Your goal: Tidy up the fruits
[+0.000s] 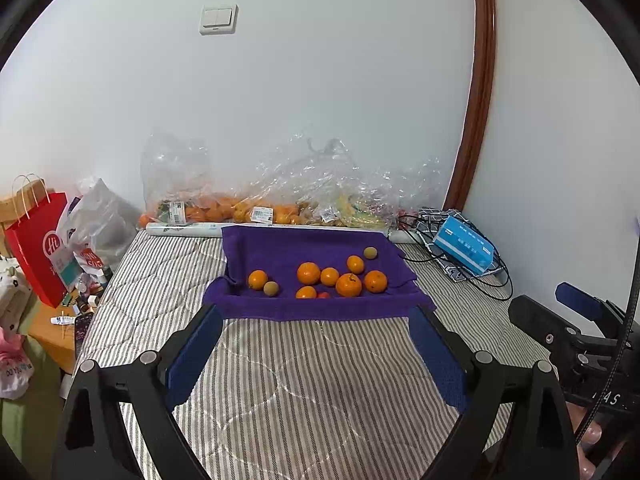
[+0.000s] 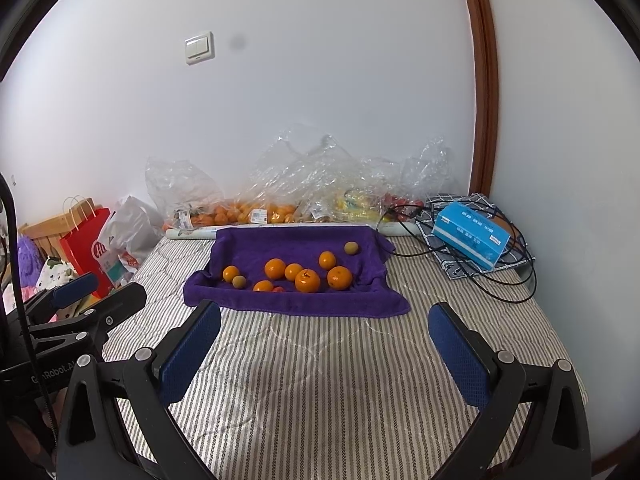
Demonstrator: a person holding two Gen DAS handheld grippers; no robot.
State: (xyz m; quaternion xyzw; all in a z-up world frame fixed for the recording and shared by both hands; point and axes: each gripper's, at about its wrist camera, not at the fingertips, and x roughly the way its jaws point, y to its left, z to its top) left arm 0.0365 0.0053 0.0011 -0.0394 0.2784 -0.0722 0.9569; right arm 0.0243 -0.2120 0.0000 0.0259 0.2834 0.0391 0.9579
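Striped quilt (image 1: 304, 392) beneath white wall (image 1: 320, 80)

Fruits (image 1: 309, 273) lie on towel (image 1: 280, 246), towel on bed (image 1: 280, 380). Bagged fruit (image 1: 240, 212) behind it along wall; tissue box (image 1: 464, 244) right, shopping bag (image 1: 34, 248) left.

White wall (image 1: 320, 80), light switch (image 1: 218, 19), brown wooden trim (image 1: 478, 80), striped quilted bedding (image 1: 300, 380)

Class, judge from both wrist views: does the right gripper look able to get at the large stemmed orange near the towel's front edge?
Probably yes. The right gripper is open and empty, only bare striped bedding lies before the purple towel, and the stemmed orange sits near its front, though neighbouring oranges crowd it.
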